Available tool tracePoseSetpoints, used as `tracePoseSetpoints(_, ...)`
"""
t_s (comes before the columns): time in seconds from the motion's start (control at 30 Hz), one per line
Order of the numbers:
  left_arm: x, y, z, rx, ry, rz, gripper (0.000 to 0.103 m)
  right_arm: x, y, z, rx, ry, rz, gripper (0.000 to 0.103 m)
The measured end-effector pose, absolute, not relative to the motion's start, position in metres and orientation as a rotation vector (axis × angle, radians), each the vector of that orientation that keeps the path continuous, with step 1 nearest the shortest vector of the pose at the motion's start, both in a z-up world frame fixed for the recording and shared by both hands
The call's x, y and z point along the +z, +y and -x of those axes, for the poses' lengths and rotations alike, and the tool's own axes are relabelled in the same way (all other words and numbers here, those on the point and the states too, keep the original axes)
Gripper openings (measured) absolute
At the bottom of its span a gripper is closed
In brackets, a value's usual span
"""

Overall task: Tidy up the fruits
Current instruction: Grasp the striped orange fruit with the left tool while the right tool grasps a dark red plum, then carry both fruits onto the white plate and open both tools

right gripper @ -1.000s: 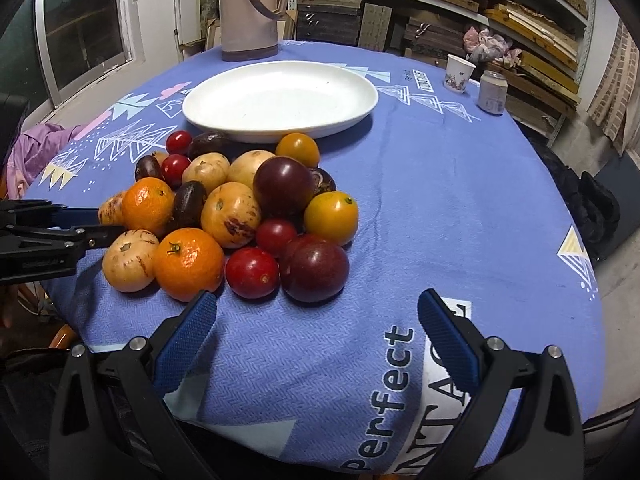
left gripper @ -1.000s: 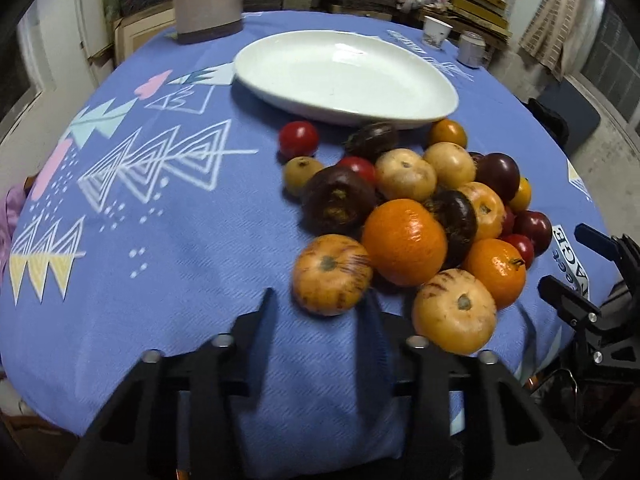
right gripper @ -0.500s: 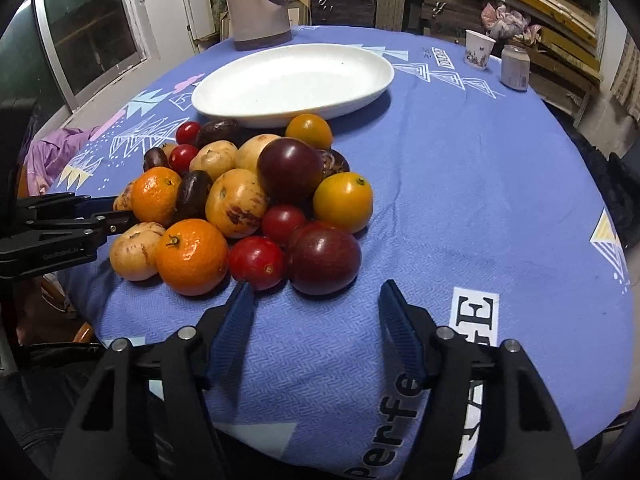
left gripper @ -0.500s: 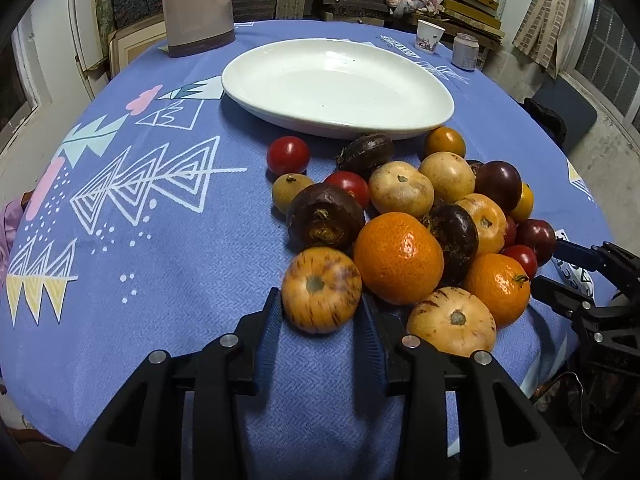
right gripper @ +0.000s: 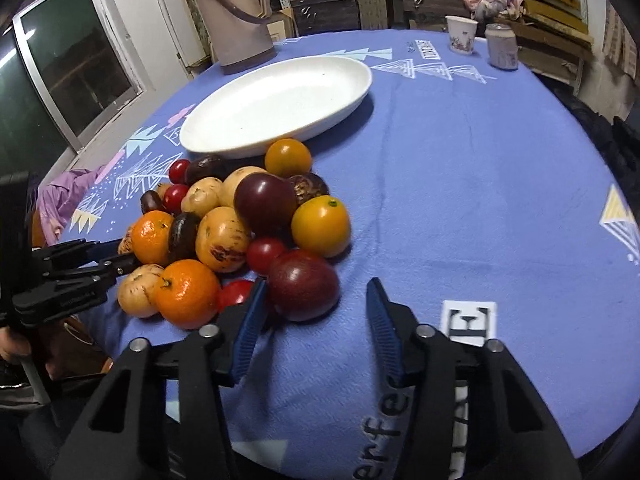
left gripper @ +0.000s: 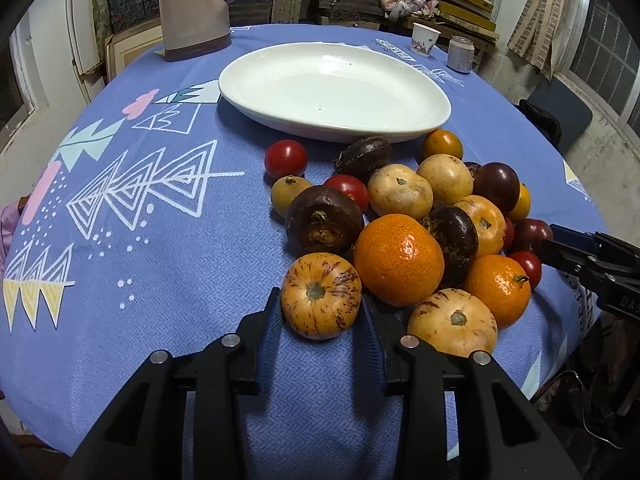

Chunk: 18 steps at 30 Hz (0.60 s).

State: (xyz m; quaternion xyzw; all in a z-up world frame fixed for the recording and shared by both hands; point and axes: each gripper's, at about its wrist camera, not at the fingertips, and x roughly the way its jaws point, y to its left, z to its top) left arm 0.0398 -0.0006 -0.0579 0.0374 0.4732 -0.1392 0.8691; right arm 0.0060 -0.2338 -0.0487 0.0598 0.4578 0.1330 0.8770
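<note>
A pile of mixed fruits lies on the blue tablecloth in front of an empty white oval plate (left gripper: pixel 400 128) (right gripper: pixel 240 148). My left gripper (left gripper: pixel 320 308) is shut on a striped orange-yellow fruit (left gripper: pixel 320 294) at the pile's near edge, a pad against each side. A large orange (left gripper: pixel 398 258) sits just to that fruit's right. My right gripper (right gripper: pixel 316 300) is closing around a dark purple plum (right gripper: pixel 304 286). Its left pad touches the plum and its right pad stands apart. Each gripper shows in the other's view: the right gripper (left gripper: pixel 580 256) and the left gripper (right gripper: pixel 100 260).
A beige thermos jug (left gripper: pixel 192 8) (right gripper: pixel 236 12) stands behind the plate. A small cup (right gripper: pixel 460 35) and a jar (right gripper: pixel 502 50) sit at the far right. Bare cloth spreads right of the pile. The table's near edge runs under both grippers. Shelves fill the back.
The right jaws have narrowed from wide open and moved forward around the purple plum. In the left wrist view the striped fruit now sits deeper between the fingers.
</note>
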Motion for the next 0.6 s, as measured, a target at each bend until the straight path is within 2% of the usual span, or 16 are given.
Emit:
tracePoseSetpoints(0.03, -0.058, -0.002, -0.039, -0.289, 0.989, -0.084, 0.038, -0.051, -0.23, -0.009, 0.287, 0.961, -0.126, 0.038)
tracePoseSetpoints(0.43, -0.058, -0.004, -0.041, -0.294, 0.969, -0.096, 0.038, -0.062, -0.239, -0.024, 0.342, 0.985, -0.247, 0.038)
tracePoseSetpoints(0.6, -0.052, 0.004, -0.038, -0.293, 0.959, -0.073, 0.038, -0.047, -0.243, -0.014, 0.327, 0.945, -0.226, 0.038)
